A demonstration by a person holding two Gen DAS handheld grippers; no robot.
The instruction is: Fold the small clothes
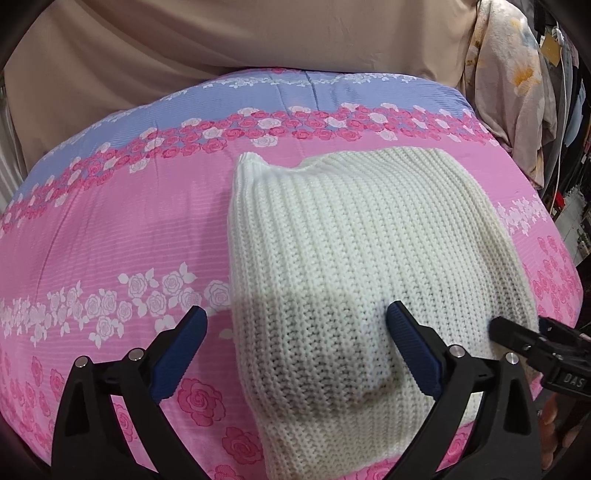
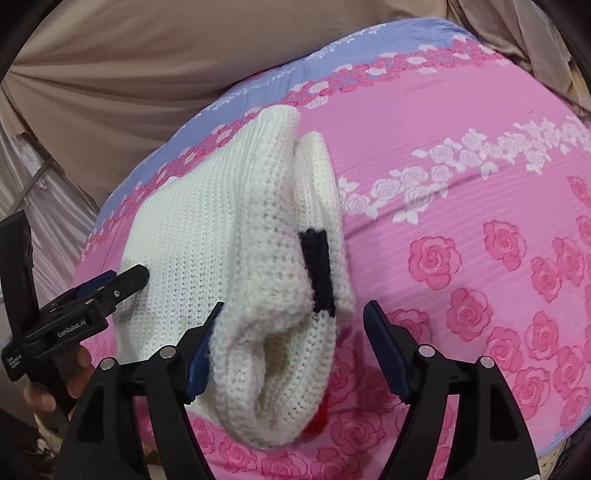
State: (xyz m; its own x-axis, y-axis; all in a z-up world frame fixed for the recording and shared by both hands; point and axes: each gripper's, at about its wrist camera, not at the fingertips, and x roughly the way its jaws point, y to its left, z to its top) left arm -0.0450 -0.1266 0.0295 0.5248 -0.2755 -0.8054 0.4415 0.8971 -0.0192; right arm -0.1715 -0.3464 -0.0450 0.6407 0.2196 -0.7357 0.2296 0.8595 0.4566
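A cream knitted sweater (image 1: 351, 240) lies folded on the pink rose-print bedspread (image 1: 110, 229). My left gripper (image 1: 295, 325) is open over its near left edge, one fingertip on the knit, the other over the bedspread. In the right wrist view the sweater (image 2: 229, 236) shows stacked folded layers with a black stripe (image 2: 318, 269) and a bit of red at its edge. My right gripper (image 2: 293, 317) is open around the near folded end. The left gripper also shows in the right wrist view (image 2: 122, 282), and the right gripper shows in the left wrist view (image 1: 517, 332).
A beige curtain (image 1: 221, 33) hangs behind the bed. A floral cloth (image 1: 517, 85) and hanging clothes stand at the far right. The bedspread has a blue band (image 1: 295, 88) at its far edge. A hand (image 2: 48, 391) holds the left gripper's handle.
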